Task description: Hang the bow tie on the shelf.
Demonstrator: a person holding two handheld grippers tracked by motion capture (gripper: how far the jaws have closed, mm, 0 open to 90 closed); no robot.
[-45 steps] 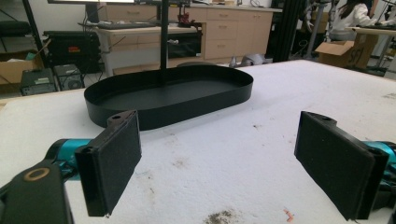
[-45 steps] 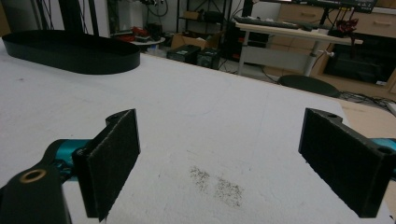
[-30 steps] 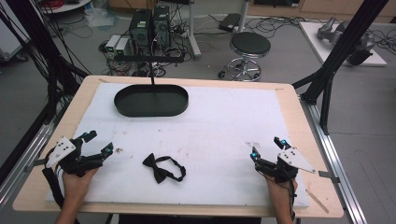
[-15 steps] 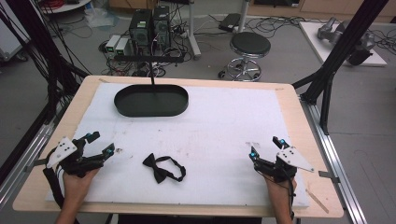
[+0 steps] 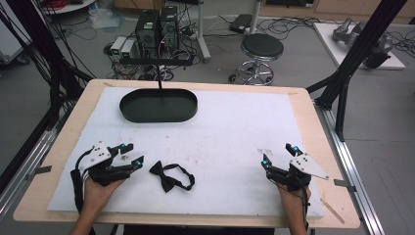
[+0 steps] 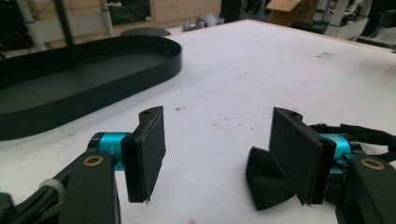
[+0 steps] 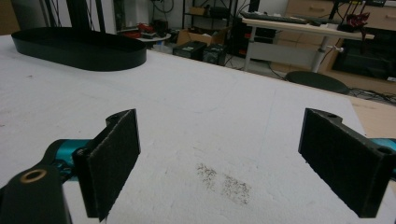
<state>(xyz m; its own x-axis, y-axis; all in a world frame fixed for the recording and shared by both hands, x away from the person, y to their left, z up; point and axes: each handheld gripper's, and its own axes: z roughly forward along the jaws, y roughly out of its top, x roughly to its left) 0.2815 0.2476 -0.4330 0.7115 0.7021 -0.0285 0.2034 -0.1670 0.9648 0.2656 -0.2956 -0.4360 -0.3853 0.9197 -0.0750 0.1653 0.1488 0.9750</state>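
White padding lies bare between both empty, wide-open tools [image 5: 130, 154] [image 5: 277, 155], bow tie [image 5: 170, 176] beside left.

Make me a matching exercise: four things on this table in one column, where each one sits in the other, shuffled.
Things:
1. tray
2. bow tie
3. left claw
4. right claw

Places:
A. near right part of the white mat
B. far left part of the mat
C. near edge, just right of the left claw
D. near left part of the mat

Pairs: 1-B, 2-C, 3-D, 4-A
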